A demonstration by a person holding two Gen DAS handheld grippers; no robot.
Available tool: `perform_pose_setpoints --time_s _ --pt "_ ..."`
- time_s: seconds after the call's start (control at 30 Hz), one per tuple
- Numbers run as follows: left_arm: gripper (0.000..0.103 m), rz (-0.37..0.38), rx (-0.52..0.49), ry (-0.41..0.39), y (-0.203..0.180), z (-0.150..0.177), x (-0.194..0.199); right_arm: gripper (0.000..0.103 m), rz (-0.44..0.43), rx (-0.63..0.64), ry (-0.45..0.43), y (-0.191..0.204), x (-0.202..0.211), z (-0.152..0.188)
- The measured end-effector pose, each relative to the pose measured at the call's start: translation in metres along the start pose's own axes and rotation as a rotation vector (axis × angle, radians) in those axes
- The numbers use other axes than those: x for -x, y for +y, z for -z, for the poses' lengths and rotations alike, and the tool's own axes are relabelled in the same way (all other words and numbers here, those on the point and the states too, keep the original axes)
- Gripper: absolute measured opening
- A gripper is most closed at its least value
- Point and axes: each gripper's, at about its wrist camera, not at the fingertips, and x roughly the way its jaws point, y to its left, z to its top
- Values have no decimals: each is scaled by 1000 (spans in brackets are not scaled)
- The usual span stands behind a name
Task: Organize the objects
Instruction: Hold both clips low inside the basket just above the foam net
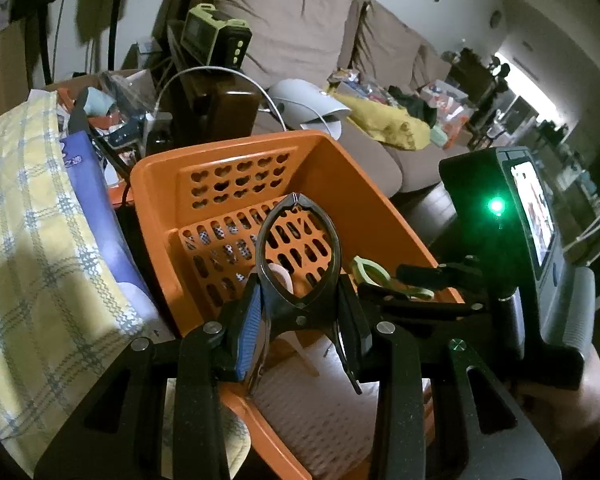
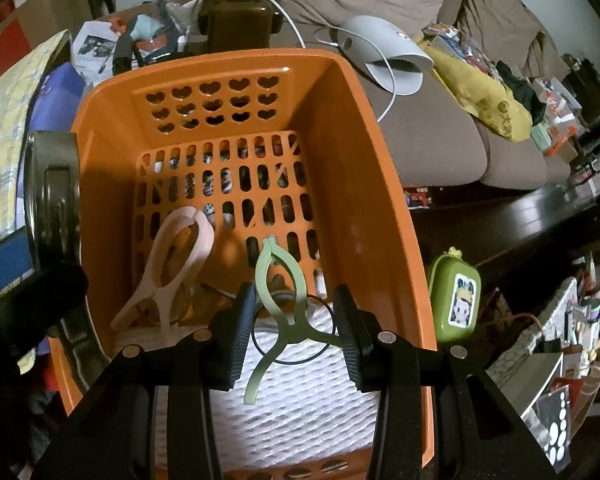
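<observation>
I have both grippers over the orange basket [image 2: 384, 184], which carries everything I am sorting. My left gripper [image 1: 300, 320] has its jaws narrowed on a black clip [image 1: 300, 256]: the pads press the clip's handle end from both sides, and its looped end points up and away over the basket's slotted floor. In the left wrist view the blue ribbed pad [image 1: 247, 332] lies flat against the clip's left side.

My right gripper [image 2: 294, 330] hangs above the near end of the basket with its jaws partly apart. A green clip [image 2: 278, 300] sits between them, loop end toward the far wall, one long handle running down toward the near edge. I cannot tell whether the pads actually press on it; there seems to be space on either side of its pivot. It lies over a white textured pad [image 2: 300, 408] that covers the near part of the basket floor, and a thin black ring [image 2: 320, 356] lies on that pad just under the clip.

A pink clip [image 2: 172, 264] rests at the basket's left side, tilted, its handles on the near left corner of the white pad.

Outside the basket, a green case with a sticker [image 2: 454, 296] stands just beside the right wall. A yellow checked cloth [image 1: 32, 240] lies beyond the left wall, and a brown sofa [image 2: 428, 136] runs behind the far right corner.
</observation>
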Motion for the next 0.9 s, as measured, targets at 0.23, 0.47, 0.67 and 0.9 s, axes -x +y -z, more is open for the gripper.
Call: perform_pose_setpoints --time_s 0.23,0.47,0.67,0.9 --pt "33 25 21 24 1 1 -7 40 -1 2 10 -1 -1 1" --pt "33 23 21 32 -1 3 -11 40 1 15 19 1 -4 2" --pt "33 8 28 37 2 4 -14 40 6 32 38 4 -8 5" --pt "33 5 44 47 5 6 -19 40 7 42 41 6 -7 5"
